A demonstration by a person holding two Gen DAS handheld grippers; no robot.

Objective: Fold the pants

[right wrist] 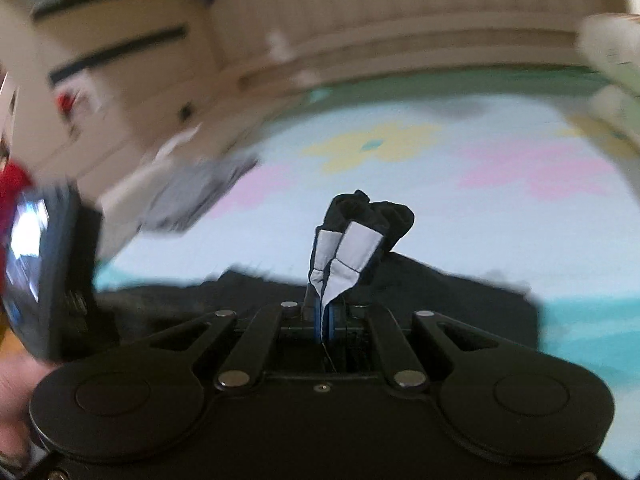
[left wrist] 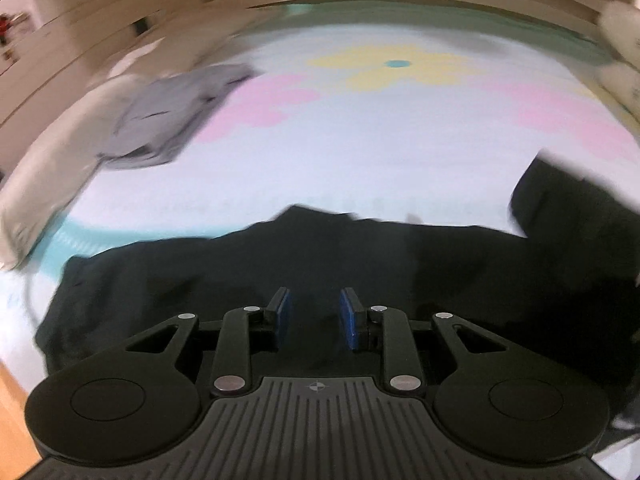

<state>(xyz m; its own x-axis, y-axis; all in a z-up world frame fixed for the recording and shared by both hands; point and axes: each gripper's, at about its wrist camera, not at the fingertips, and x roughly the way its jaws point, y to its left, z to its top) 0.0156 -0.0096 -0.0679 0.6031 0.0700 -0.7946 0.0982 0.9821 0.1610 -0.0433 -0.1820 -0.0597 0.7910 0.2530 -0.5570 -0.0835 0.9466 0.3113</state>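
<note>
Black pants (left wrist: pixel 280 264) lie spread across the near part of a pastel mat. My left gripper (left wrist: pixel 315 312) hovers over them with its blue-padded jaws open and nothing between them. My right gripper (right wrist: pixel 325 312) is shut on a bunched end of the pants (right wrist: pixel 360 224), black fabric with a white label, which stands up above the fingers. The rest of the pants (right wrist: pixel 440 292) trails on the mat behind it. Both views are motion-blurred.
The mat (left wrist: pixel 360 152) is pale blue with pink and yellow flower patches. A grey folded garment (left wrist: pixel 176 112) and a cream cloth (left wrist: pixel 52 168) lie at the left. The left gripper's body (right wrist: pixel 48 272) shows at the right wrist view's left edge. Wooden furniture stands beyond the mat.
</note>
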